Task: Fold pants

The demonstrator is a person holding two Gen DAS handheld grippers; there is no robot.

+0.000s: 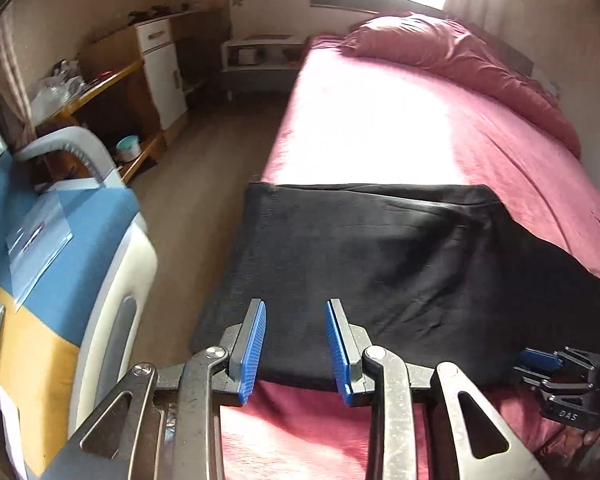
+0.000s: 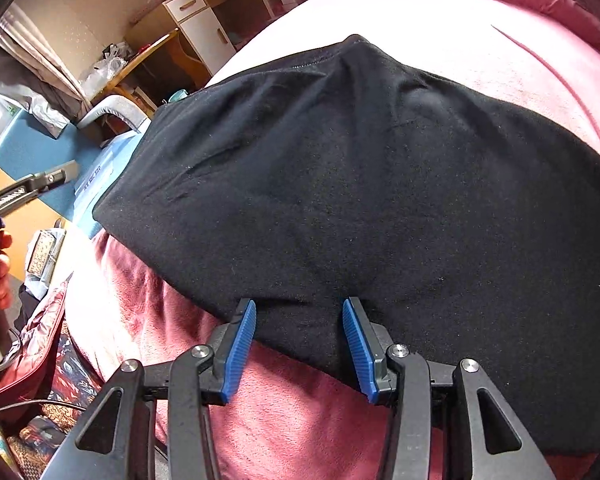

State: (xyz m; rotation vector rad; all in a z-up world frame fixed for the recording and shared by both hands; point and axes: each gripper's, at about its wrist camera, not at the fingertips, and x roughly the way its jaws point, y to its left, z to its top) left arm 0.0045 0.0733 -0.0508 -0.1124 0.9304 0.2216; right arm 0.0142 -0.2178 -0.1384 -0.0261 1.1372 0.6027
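— Left hand-held gripper (image 1: 296, 346) on my side is spread wide, nothing between its blue pads (image 1: 254, 354), poised over the near edge of the black pants (image 1: 380, 264).

— Same on my right hand-held gripper (image 2: 299, 350): jaws apart, straddling the near hem of the pants (image 2: 360, 200) without pinching it.

— I see the pants lying folded flat across the pink bed (image 1: 380, 128), pillow (image 1: 440, 52) far beyond.

— A blue-and-yellow suitcase (image 1: 60, 248) stands beside the bed.
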